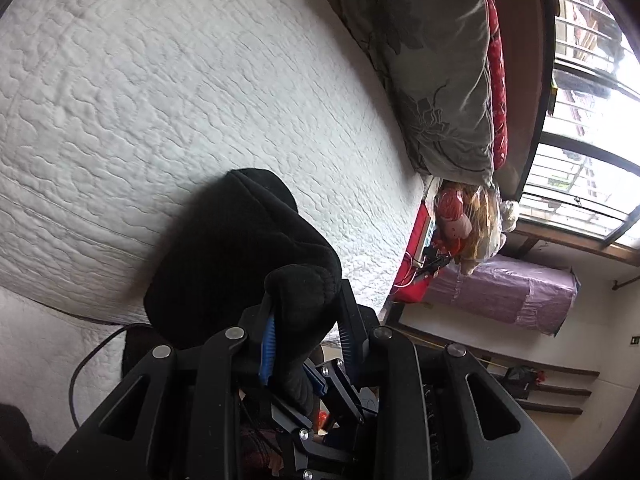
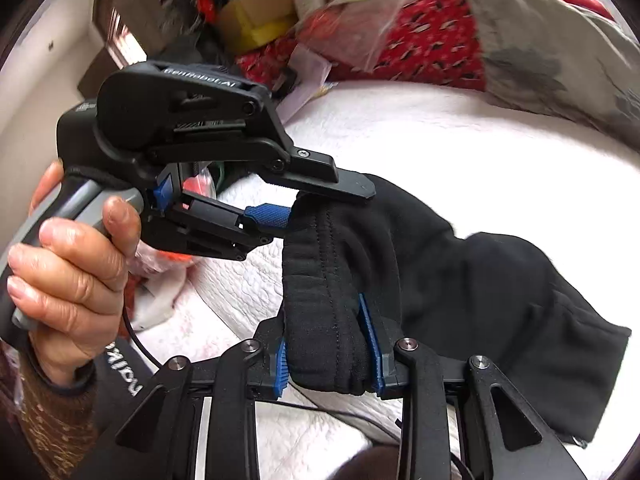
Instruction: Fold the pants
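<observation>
Above the white quilted bedspread [image 1: 200,92] the black pants [image 2: 460,264] hang lifted between 2 handheld grippers, bunched rather than spread; the right gripper [image 2: 328,344] has its jaws drawn in on a thick gathered band of the cloth, the stitched hem or waistband pinched between its blue pads [image 2: 370,332], and the left gripper [image 2: 316,204], seen from the right wrist view with the person's left hand [image 2: 68,264] around its grey handle, has its jaws narrowed onto the top edge of the same band just above; from the left wrist view the left gripper is also closed down on a rounded wad of the black fabric, the rest of the garment drooping toward the bedspread beyond; the far part of the pants trails off to the right and its lower end seems to rest on the bed, though the exact contact is hard to tell; a grey floral pillow [image 1: 432,72] lies well apart along the head of the bed; judging from this, the step in hand looks like taking hold of 1 end of the garment with both grippers before laying it out, so little of the folding itself appears done; the next move likely calls for drawing the 2 grips apart to stretch the band flat, keeping both pinches firm so the thick cloth does not slip, then lowering it onto bare quilt with the legs aligned.
</observation>
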Demonstrator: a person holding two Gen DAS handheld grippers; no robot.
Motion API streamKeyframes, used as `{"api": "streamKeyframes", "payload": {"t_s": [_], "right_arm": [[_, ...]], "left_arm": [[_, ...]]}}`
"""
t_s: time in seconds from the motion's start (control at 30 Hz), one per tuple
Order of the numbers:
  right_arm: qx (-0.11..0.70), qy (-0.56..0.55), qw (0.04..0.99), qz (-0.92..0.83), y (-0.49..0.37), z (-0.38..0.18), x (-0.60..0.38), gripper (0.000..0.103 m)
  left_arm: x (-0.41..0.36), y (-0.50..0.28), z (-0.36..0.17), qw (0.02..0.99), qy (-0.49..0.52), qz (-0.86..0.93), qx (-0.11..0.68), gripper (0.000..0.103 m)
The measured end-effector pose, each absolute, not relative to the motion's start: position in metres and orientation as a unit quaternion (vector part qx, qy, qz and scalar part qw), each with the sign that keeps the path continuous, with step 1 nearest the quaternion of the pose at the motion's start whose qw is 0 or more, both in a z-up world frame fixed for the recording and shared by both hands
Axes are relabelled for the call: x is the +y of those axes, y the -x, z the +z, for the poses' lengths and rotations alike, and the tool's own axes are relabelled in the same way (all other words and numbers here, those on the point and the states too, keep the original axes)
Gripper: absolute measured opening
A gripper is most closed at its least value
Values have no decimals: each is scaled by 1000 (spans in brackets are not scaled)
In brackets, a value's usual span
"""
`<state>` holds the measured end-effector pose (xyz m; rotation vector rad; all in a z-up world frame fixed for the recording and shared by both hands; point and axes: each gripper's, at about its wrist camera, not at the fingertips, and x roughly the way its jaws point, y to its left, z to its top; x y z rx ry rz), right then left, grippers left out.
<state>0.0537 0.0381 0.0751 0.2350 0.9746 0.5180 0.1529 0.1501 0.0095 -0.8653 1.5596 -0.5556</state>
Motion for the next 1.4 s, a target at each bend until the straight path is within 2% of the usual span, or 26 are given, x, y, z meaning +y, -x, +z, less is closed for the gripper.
{"api": "streamKeyframes", "payload": {"t_s": [0.3,0.53,0.7,0.83,0.87,0.97,1.1,1.23,1.27,1.4], "right_arm": [[465,-228,832,200,-28,66,-91,31],[495,-346,780,163,-25,5,-179,32],[511,-413,737,162,-27,-38,-211,34],[508,-452,712,174,-26,-55,-225,39],[507,-456,710,178,-24,-56,-227,44],[503,-472,698,190,-20,-60,-235,48],[501,-477,696,191,-15,-59,-243,53],[492,-486,698,185,-11,-54,-253,54],[486,-488,702,184,-6,-52,-258,54],[473,-477,719,177,-9,-43,-267,65]], "left_arm": [[9,-141,-9,602,289,-230,708,24],[-67,-136,-55,610,212,-175,743,24],[-90,-131,-61,641,142,-142,740,26],[-95,-125,-42,667,92,-130,728,32],[-95,-123,-36,672,83,-129,724,34],[-86,-120,-14,695,72,-124,704,35],[-59,-117,16,728,66,-110,673,42],[-9,-84,17,731,133,-133,656,63],[-2,-72,13,727,149,-138,656,63],[30,-30,-33,692,256,-146,659,63]]}}
